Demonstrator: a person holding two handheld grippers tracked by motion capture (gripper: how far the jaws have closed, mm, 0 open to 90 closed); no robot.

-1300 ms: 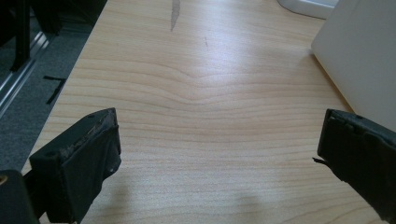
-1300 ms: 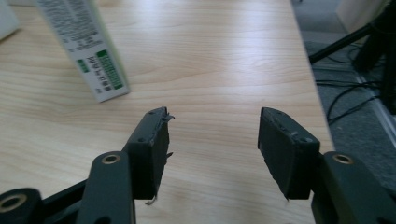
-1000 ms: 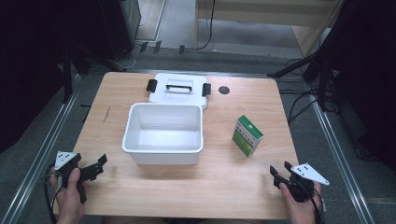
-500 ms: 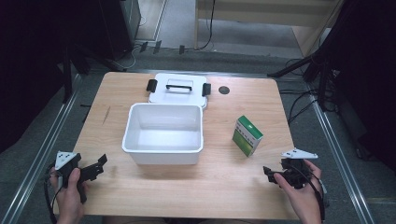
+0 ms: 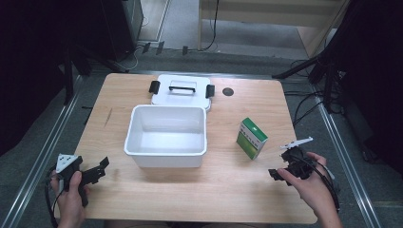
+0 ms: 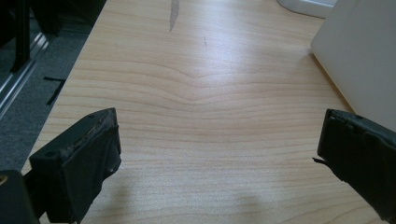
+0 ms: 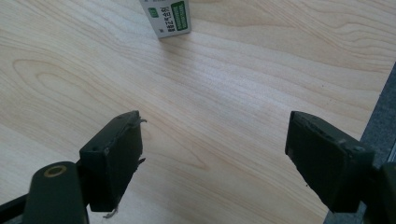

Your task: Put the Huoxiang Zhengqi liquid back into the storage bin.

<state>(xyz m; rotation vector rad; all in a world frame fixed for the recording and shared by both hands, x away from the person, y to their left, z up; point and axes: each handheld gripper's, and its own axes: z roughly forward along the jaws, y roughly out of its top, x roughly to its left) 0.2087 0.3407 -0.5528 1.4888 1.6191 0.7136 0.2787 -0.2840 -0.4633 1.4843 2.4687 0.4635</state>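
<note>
While both claws gape empty over pale grained wood table (image 5: 228,190), the right gripper (image 7: 212,158), its jaws just opening, faces the glossy green-and-white carton (image 7: 166,17); the left gripper (image 6: 217,154) sees the smooth white bin (image 6: 359,60).

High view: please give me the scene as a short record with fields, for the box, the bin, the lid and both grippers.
green box: upright on the table, right of the bin
white bin: open, empty, at table centre
lid: flat behind the bin, touching it
right gripper: fingers have just been opening, nothing between them, near the green box
left gripper: open, empty, at the front left
</note>
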